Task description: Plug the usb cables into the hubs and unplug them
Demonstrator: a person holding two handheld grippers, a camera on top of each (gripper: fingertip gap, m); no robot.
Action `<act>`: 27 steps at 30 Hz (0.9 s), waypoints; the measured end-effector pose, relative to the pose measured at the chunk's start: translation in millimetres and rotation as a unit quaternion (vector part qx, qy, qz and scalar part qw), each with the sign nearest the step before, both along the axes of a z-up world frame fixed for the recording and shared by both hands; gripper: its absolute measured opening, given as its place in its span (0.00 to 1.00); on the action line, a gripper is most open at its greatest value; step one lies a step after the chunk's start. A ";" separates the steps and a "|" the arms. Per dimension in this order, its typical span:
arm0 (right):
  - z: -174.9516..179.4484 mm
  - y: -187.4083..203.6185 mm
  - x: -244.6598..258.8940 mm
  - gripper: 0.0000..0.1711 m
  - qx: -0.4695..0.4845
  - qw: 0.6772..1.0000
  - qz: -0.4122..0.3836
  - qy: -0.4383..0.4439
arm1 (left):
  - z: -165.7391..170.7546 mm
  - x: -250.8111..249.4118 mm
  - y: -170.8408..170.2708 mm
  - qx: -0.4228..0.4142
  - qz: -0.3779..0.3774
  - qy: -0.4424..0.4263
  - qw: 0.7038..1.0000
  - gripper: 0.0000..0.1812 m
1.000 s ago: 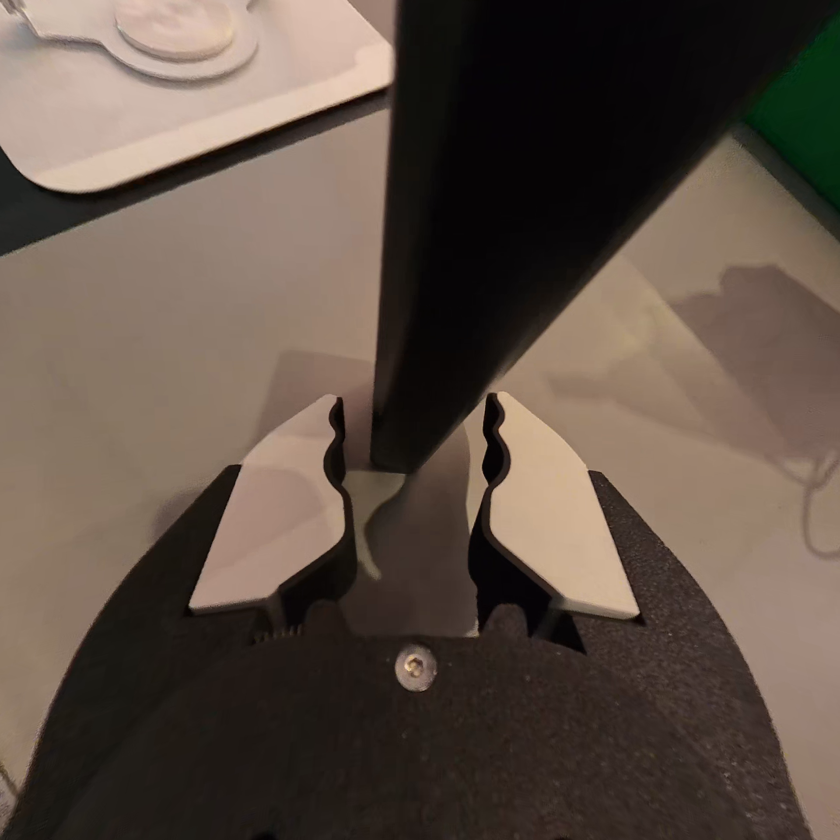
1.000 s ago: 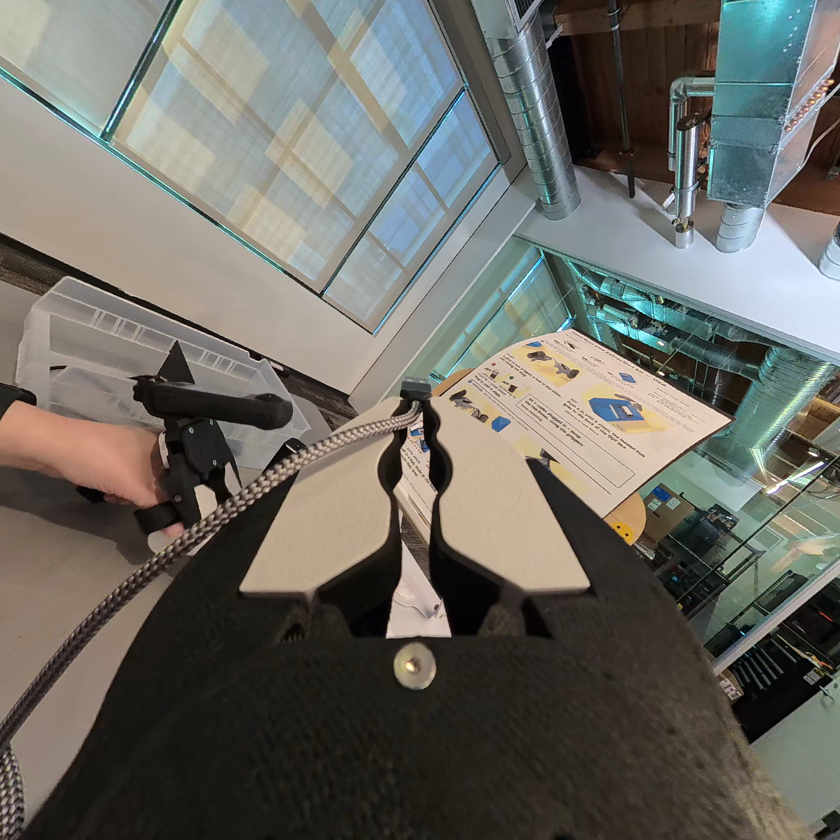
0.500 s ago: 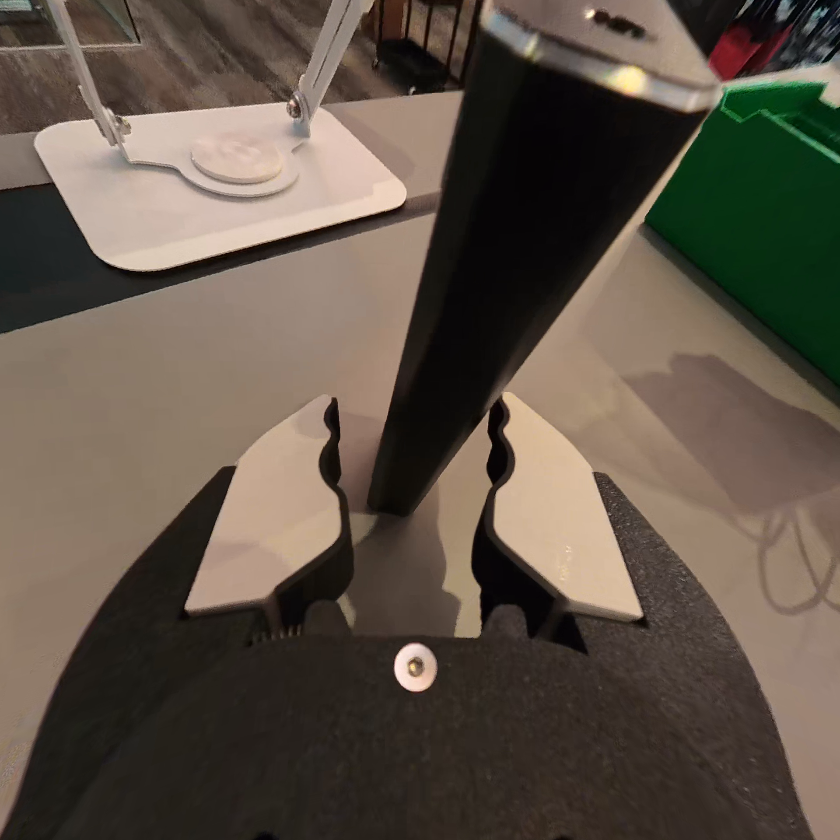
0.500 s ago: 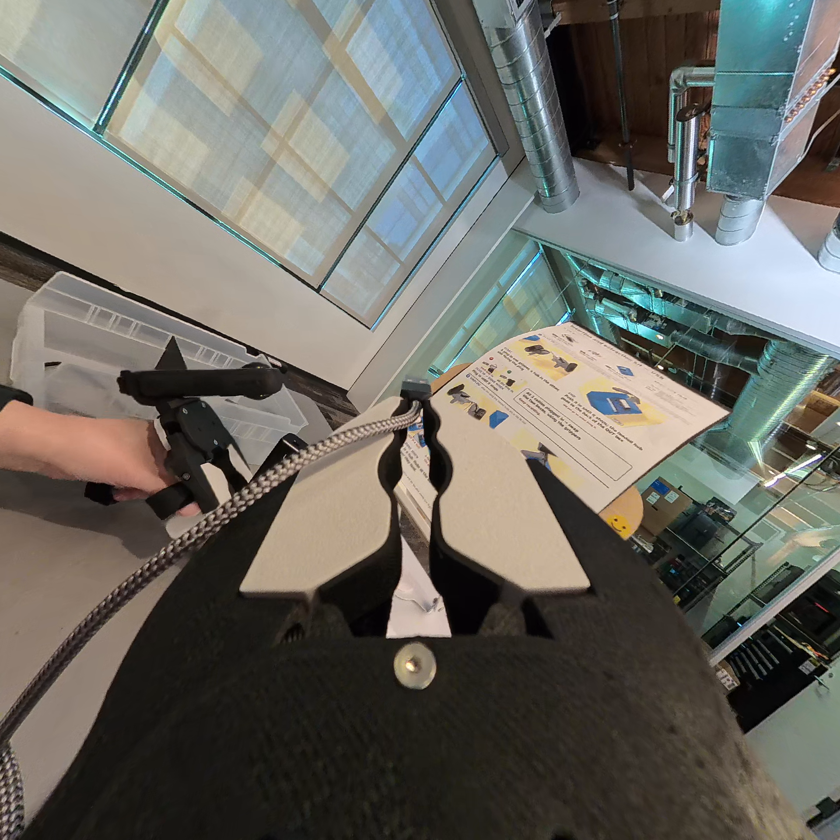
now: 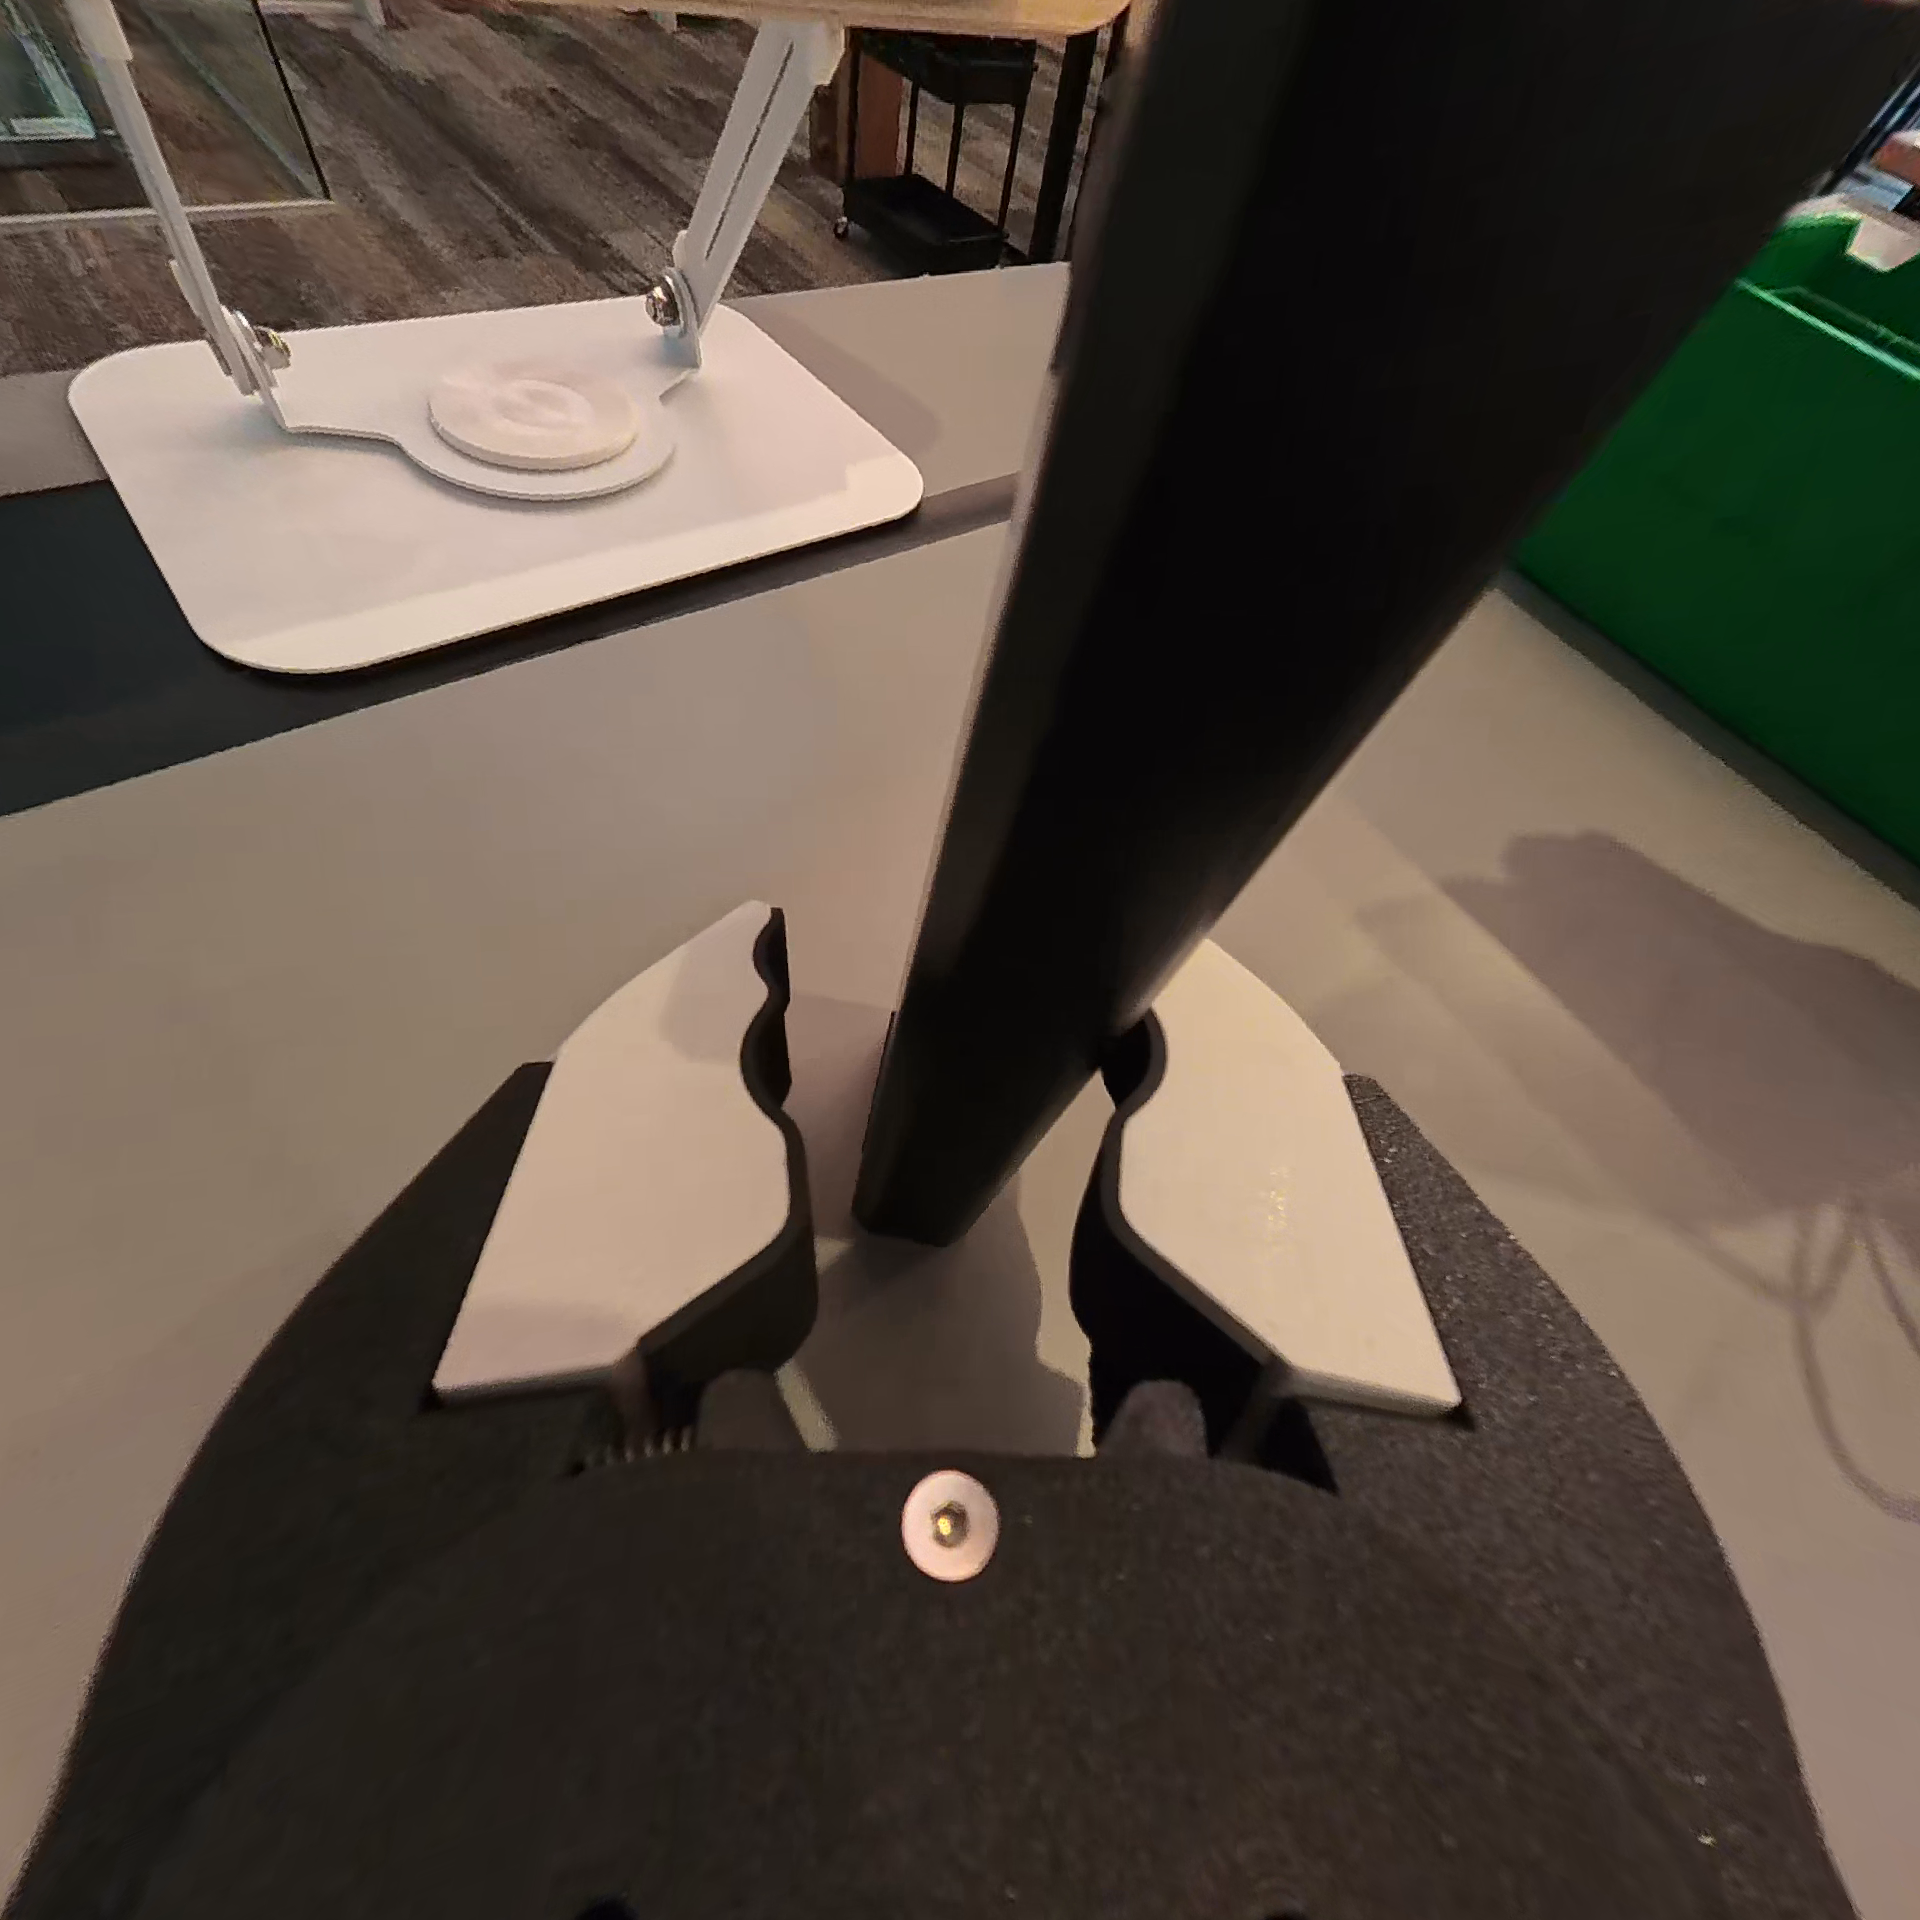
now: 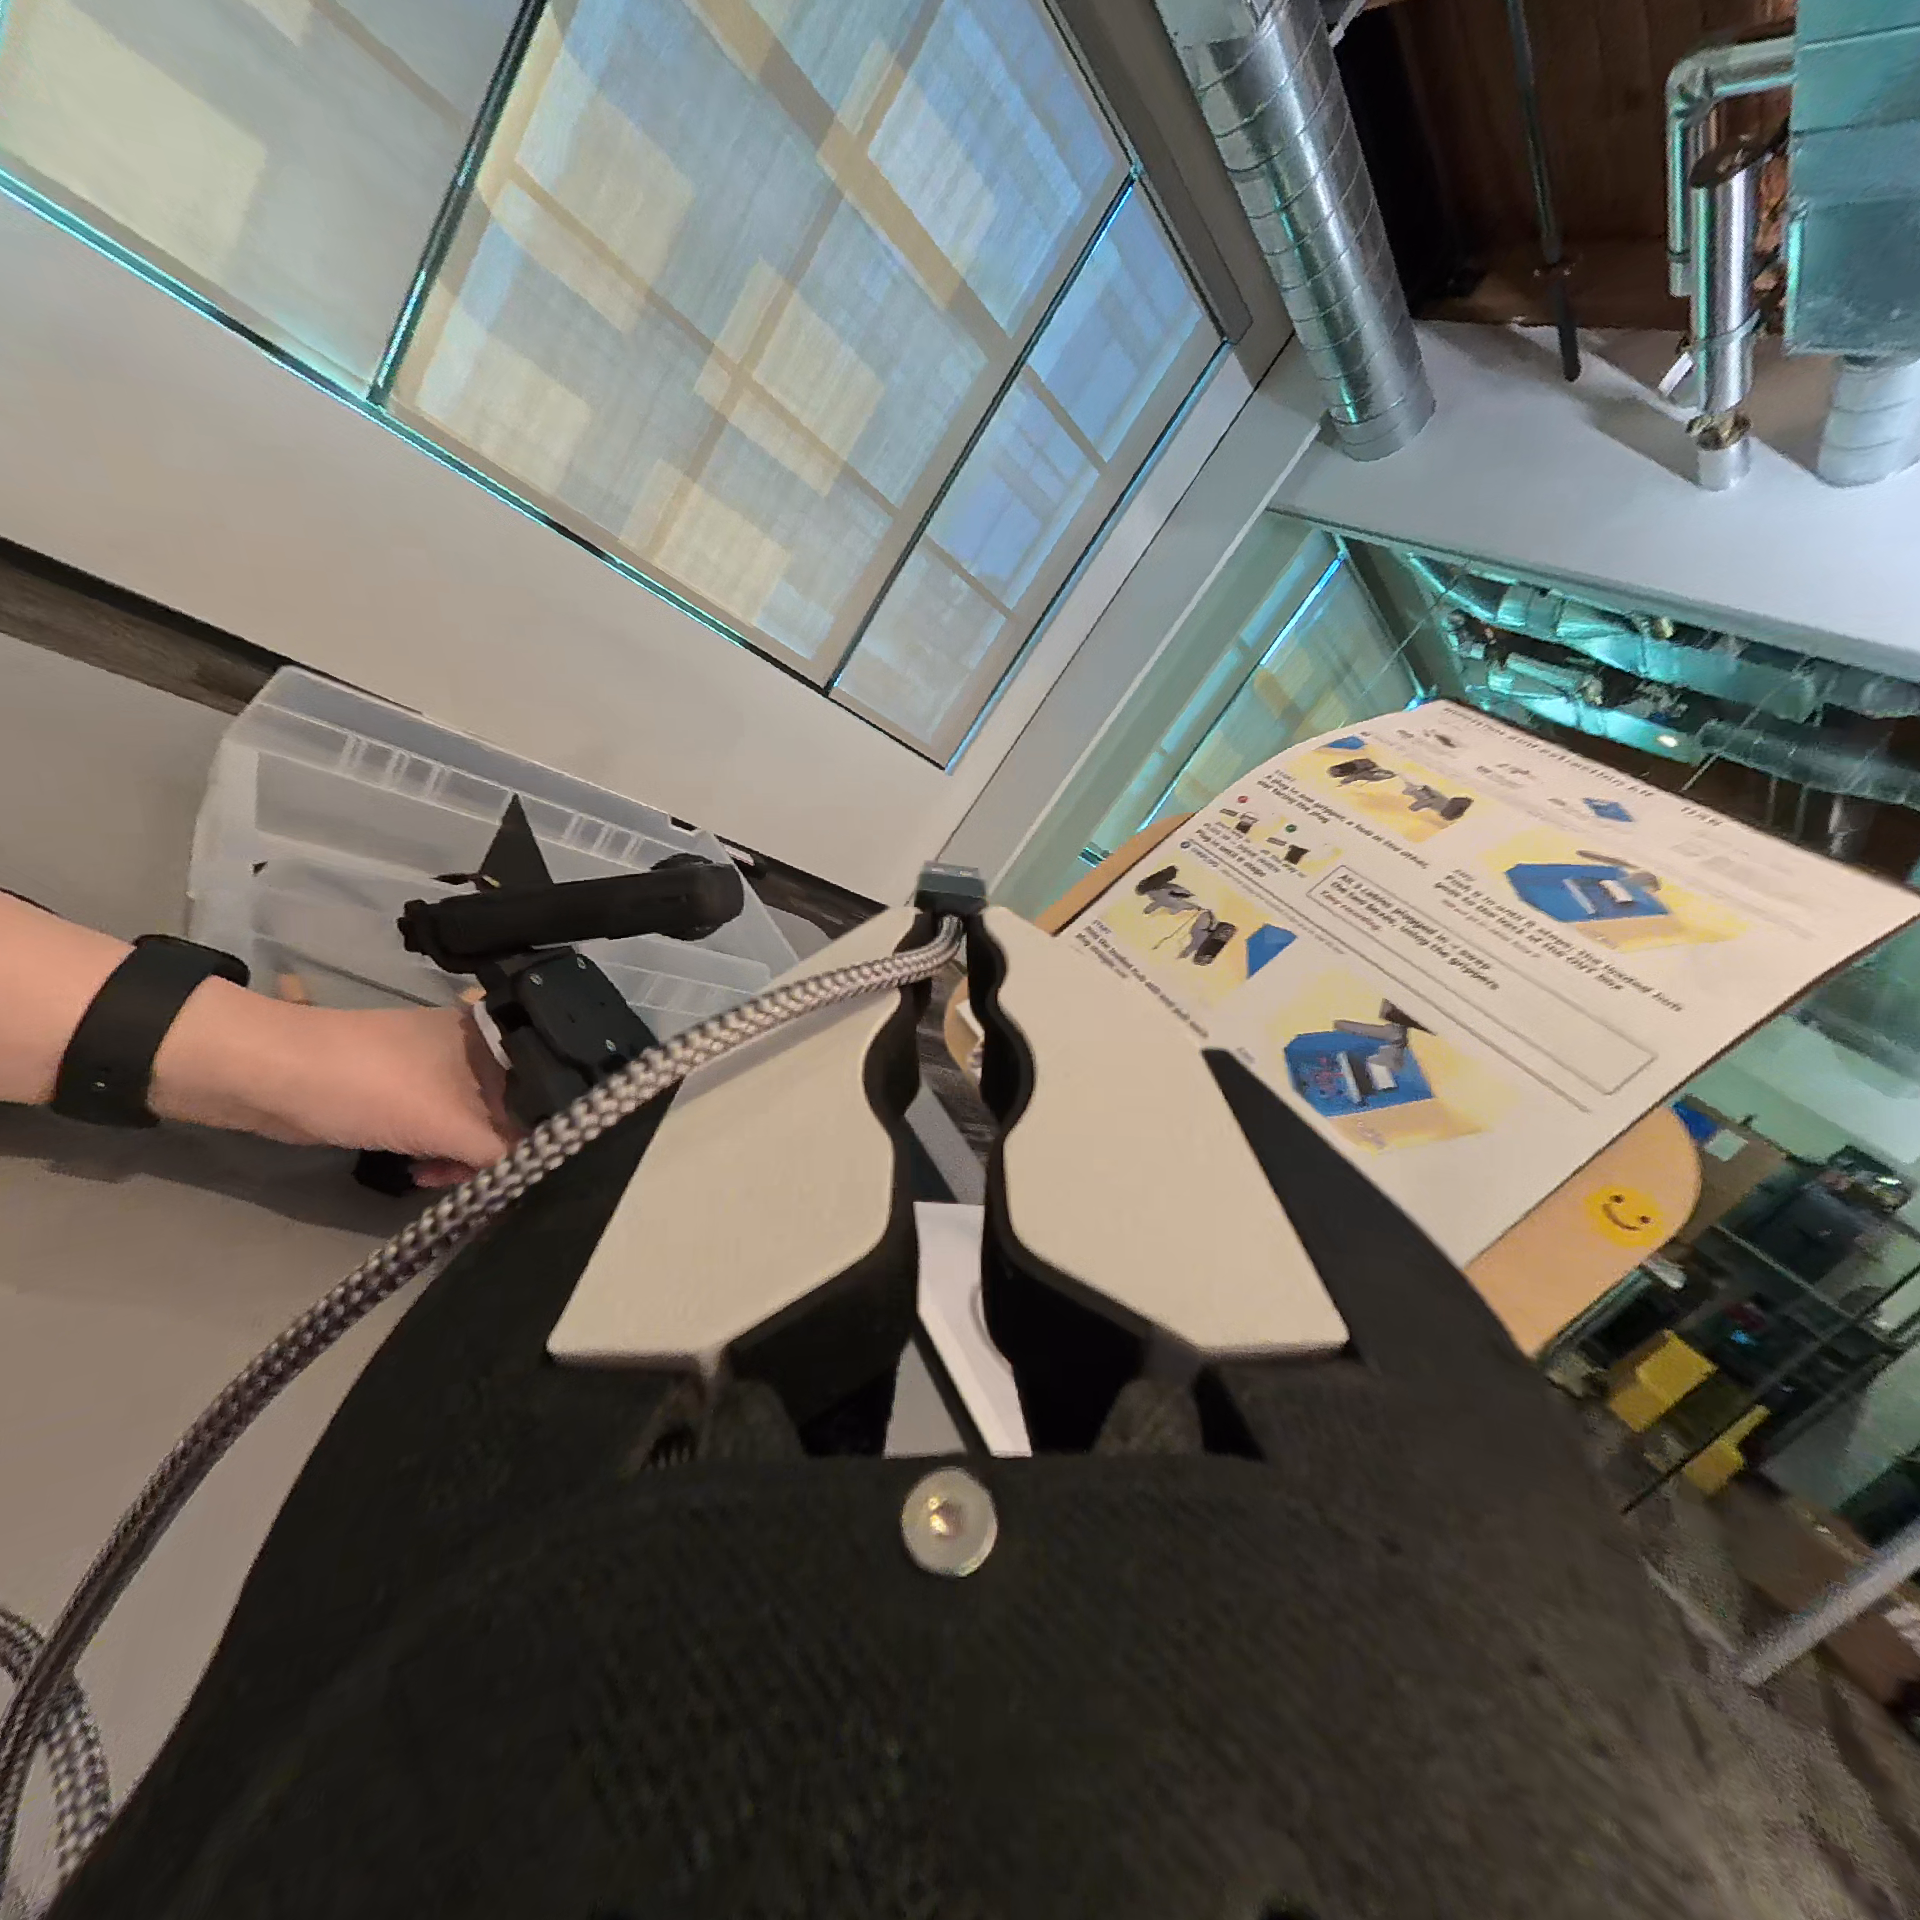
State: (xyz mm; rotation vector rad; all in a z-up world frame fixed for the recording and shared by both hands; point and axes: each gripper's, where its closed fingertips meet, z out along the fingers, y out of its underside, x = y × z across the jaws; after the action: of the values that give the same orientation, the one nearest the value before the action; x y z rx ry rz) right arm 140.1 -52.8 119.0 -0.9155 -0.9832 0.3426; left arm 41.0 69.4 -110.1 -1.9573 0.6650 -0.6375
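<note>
Between the fingers of our left gripper (image 5: 956, 1049) stands a long black hub (image 5: 1195, 623), rising tilted off the grey desk (image 5: 312, 935). The jaws are spread: the right finger touches the hub's side, the left one stands clear, so nothing is clamped yet. We judge that closing now, off-centre, could tip the hub or push it sideways instead of seizing it. A white stand base (image 5: 488, 520) lies beyond and a green bin (image 5: 1745, 582) to the right. Compared with a second ago, this view has lifted from the desk to take in the floor and furniture behind, and the hub's foot sits deeper between the fingers.

Over in the right wrist view, our right gripper (image 6: 940, 935) is pinching the braided usb cable (image 6: 582, 1081) just behind its plug (image 6: 951, 885), which pokes past the fingertips, pointing up toward the windows and well apart from the hub. The cable loops away to the left; we fear its drag could twist the plug in so shallow a pinch. Since the earlier frame the hand (image 6: 343, 1081) with the other gripper has come nearer.
</note>
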 end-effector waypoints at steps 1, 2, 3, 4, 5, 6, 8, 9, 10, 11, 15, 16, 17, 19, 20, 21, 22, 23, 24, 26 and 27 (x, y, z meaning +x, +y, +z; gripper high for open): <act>-2.8 1.9 -1.6 0.04 -0.006 1.000 0.003 0.001 | -1.3 0.3 -0.3 -0.004 -0.002 0.002 1.000 0.32; -5.8 4.0 -2.9 0.04 -0.011 1.000 0.004 0.000 | -2.0 1.0 -1.0 -0.006 -0.005 0.003 1.000 0.32; -8.5 5.9 -3.8 0.04 -0.015 1.000 0.003 -0.002 | -2.2 0.6 -1.3 -0.005 -0.004 0.005 1.000 0.32; -10.6 7.3 -4.3 0.04 -0.017 1.000 0.002 -0.004 | -2.0 0.3 -1.4 -0.003 -0.003 0.007 1.000 0.31; -12.0 8.3 -4.5 0.04 -0.019 1.000 0.001 -0.005 | -1.6 0.2 -1.6 0.000 -0.003 0.007 1.000 0.31; -12.5 9.0 -4.3 0.04 -0.020 1.000 0.001 -0.005 | -1.7 -0.4 -1.3 0.000 -0.001 0.008 1.000 0.30; -12.2 9.3 -3.1 0.04 -0.020 1.000 0.000 -0.004 | -2.6 -1.3 -0.8 -0.003 0.002 0.009 1.000 0.30; -11.7 9.5 -2.2 0.04 -0.019 1.000 0.000 -0.003 | -2.8 -2.0 -0.9 -0.005 0.003 0.009 1.000 0.30; -11.1 9.5 -1.3 0.04 -0.019 1.000 -0.001 -0.002 | -3.3 -2.9 -1.2 -0.006 0.005 0.010 1.000 0.30; -10.8 9.6 -0.4 0.04 -0.019 1.000 -0.001 -0.001 | -4.7 -4.0 -1.8 -0.009 0.005 0.014 1.000 0.29; -11.1 11.0 2.4 0.04 -0.019 1.000 -0.006 -0.003 | -17.7 -7.1 -7.2 -0.036 -0.002 0.051 0.998 0.30; -11.0 11.3 2.9 0.04 -0.019 1.000 -0.006 -0.002 | -19.3 -7.2 -8.1 -0.037 -0.004 0.056 0.998 0.29; -10.9 11.4 3.3 0.04 -0.020 1.000 -0.006 -0.002 | -20.4 -7.3 -8.6 -0.039 -0.005 0.061 0.997 0.29; -10.8 11.7 4.0 0.04 -0.019 1.000 -0.006 -0.002 | -23.4 -6.1 -10.0 -0.044 -0.012 0.070 0.997 0.28; -10.7 11.8 4.4 0.04 -0.019 1.000 -0.007 -0.002 | -25.5 -6.1 -10.5 -0.047 -0.013 0.076 0.996 0.28; -10.8 11.8 4.7 0.04 -0.019 1.000 -0.007 -0.003 | -27.1 -6.2 -10.9 -0.050 -0.014 0.081 0.995 0.27; -10.9 12.0 5.1 0.04 -0.019 1.000 -0.008 -0.004 | -28.4 -6.3 -11.3 -0.052 -0.015 0.085 0.995 0.27; -10.8 12.1 5.6 0.04 -0.018 1.000 -0.010 -0.004 | -30.1 -6.8 -11.8 -0.056 -0.014 0.089 0.994 0.27; -10.6 12.2 6.2 0.04 -0.017 1.000 -0.010 -0.004 | -32.1 -7.5 -12.4 -0.059 -0.013 0.096 0.994 0.26; -10.6 12.5 7.1 0.04 -0.018 1.000 -0.011 -0.004 | -35.8 -8.7 -12.4 -0.062 -0.008 0.110 0.992 0.25; -10.8 12.9 7.4 0.04 -0.018 1.000 -0.011 -0.004 | -38.0 -9.1 -12.5 -0.065 -0.007 0.118 0.991 0.25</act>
State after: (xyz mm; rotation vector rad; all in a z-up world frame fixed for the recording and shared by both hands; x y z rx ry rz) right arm 147.5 -39.9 108.2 -0.9614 -0.9759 0.3386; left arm 32.0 56.9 -148.0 -2.1731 0.7987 -0.4710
